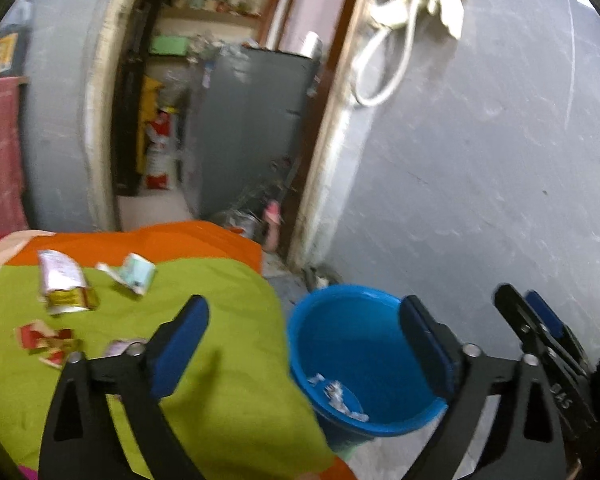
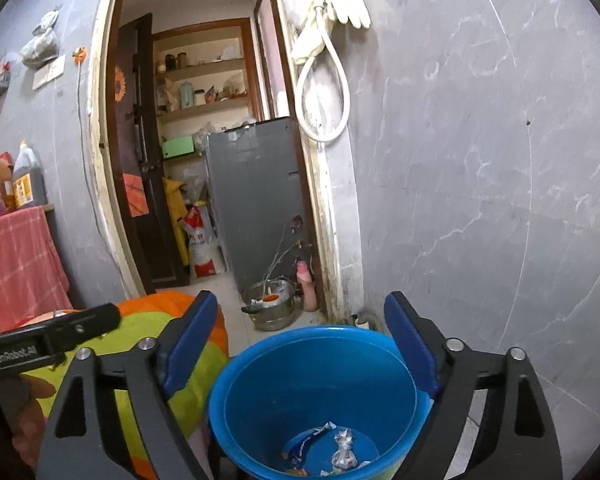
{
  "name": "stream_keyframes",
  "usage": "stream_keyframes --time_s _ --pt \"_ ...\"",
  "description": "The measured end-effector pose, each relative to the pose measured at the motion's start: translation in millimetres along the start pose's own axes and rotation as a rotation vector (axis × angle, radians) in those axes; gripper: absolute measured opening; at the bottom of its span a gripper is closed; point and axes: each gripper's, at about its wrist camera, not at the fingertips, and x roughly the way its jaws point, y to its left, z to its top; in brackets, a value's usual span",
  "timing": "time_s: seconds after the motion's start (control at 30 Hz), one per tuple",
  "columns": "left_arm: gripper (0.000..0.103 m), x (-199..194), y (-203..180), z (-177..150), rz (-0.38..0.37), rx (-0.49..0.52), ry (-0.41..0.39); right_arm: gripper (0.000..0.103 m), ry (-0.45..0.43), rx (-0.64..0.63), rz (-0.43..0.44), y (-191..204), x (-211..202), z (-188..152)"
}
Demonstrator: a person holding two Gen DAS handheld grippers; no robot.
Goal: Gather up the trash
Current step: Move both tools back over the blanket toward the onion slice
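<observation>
Both grippers hanging open and empty over bed edge and bucket.

Left gripper [image 1: 304,344] is holding its fingers spread wide, gripping nothing; right gripper [image 2: 300,344] is likewise gaping, poised directly above the blue bucket [image 2: 236,392], which is already carrying crumpled wrappers [image 2: 342,454] at its bottom. Remaining trash is lying on the green bedspread [image 1: 228,320], ahead and left of the left fingers: a foil packet [image 1: 62,284], a folded paper [image 1: 134,272], red torn scraps [image 1: 46,342]. Probably light, limp, crushable; pinching a raised edge or fold looks best.
</observation>
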Motion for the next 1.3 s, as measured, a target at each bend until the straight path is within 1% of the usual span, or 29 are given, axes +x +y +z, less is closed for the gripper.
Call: stream_keyframes --time_s 0.03,0.1,0.4,0.7,1.0,1.17,1.3 --pt "0.096 -5.3 3.9 1.7 0.012 -0.007 -0.014 0.091 -0.003 -0.003 0.0 1.9 -1.4 1.5" --pt "0.096 -14.8 10.5 4.8 0.035 -0.015 -0.035 0.103 -0.012 -0.006 0.004 5.9 -5.0 4.8" --pt "0.097 -60.6 37.9 5.4 0.108 -0.028 -0.106 0.103 -0.042 -0.044 0.035 33.5 -24.8 16.4" --pt "0.097 -104.0 80.1 1.5 0.182 -0.057 -0.148 0.103 -0.059 -0.097 0.093 80.5 -42.3 21.6" --pt "0.097 -138.5 141.1 0.4 0.264 -0.12 -0.119 0.103 -0.052 -0.112 0.165 128.9 -40.1 20.2" --pt "0.097 -148.4 163.5 -7.6 0.3 -0.127 -0.091 0.103 -0.003 -0.137 0.214 157.5 -25.5 12.6" --pt "0.097 -144.3 176.9 -12.4 0.311 -0.129 -0.052 0.103 0.047 -0.168 0.246 174.5 -12.2 2.6"
